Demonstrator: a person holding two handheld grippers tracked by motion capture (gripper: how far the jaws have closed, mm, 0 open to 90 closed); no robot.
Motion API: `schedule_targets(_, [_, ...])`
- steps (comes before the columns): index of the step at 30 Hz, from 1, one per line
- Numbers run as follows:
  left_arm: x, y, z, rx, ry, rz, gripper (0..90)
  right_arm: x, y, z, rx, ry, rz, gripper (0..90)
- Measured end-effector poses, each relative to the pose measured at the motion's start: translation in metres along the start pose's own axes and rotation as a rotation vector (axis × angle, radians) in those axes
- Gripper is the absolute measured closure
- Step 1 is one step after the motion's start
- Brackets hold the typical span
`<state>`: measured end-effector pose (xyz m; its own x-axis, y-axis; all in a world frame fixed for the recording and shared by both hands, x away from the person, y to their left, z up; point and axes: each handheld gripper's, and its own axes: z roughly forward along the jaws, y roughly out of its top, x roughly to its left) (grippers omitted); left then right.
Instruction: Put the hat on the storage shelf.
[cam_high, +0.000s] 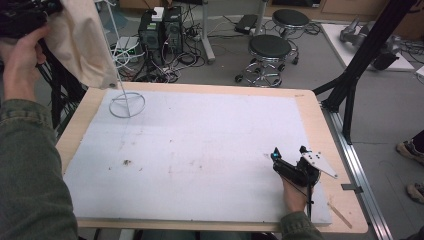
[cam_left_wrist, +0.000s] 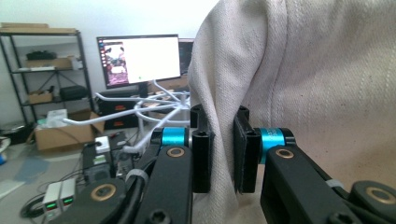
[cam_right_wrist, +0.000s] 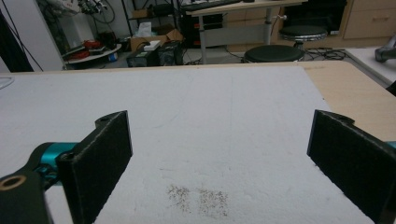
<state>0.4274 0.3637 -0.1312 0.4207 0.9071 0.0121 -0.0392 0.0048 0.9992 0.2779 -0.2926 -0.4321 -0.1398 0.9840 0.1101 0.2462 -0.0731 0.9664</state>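
Nearest to us, the right gripper (cam_high: 289, 154) rests low on the white sheet (cam_high: 200, 150) at the near right part of the table (cam_high: 330, 130), held by the right hand (cam_high: 295, 195). Its jaws stand wide apart with nothing between them; in the right gripper view we see only bare sheet and a small patch of dark specks (cam_right_wrist: 198, 196) between the pads.

Farther off, at the upper left of the high view, we hold the left gripper (cam_high: 30, 15) raised well above the table in the left hand (cam_high: 20, 60). Its jaws are closed on a fold of the beige cloth (cam_left_wrist: 303, 70); in the left gripper view both pads (cam_left_wrist: 245, 154) press the fabric from either side. We see the cloth (cam_high: 82, 40) hanging from the gripper above the far left corner of the table, beside the white wire stand (cam_high: 126, 102), whose ring base sits on the sheet.

Beyond the stand, the left gripper view shows a lit monitor (cam_left_wrist: 140, 58); we cannot read its writing. We find no legible brand or label on either gripper.
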Motion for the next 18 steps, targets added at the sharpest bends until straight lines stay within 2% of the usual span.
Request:
schedule_targets(6, [0.004,0.004,0.013,0.035,0.078,0.021,80.4,0.0,0.0,-0.001,-0.003,0.001,0.01,5.5])
schedule_targets(14, [0.005,0.0,0.02,0.045,0.117,0.001,80.3,0.001,0.0,-0.001,-0.003,0.005,0.011,5.6])
schedule_targets(18, [0.005,-0.004,0.023,0.058,0.122,-0.004,80.3,0.002,0.0,-0.001,-0.005,0.009,0.003,5.6])
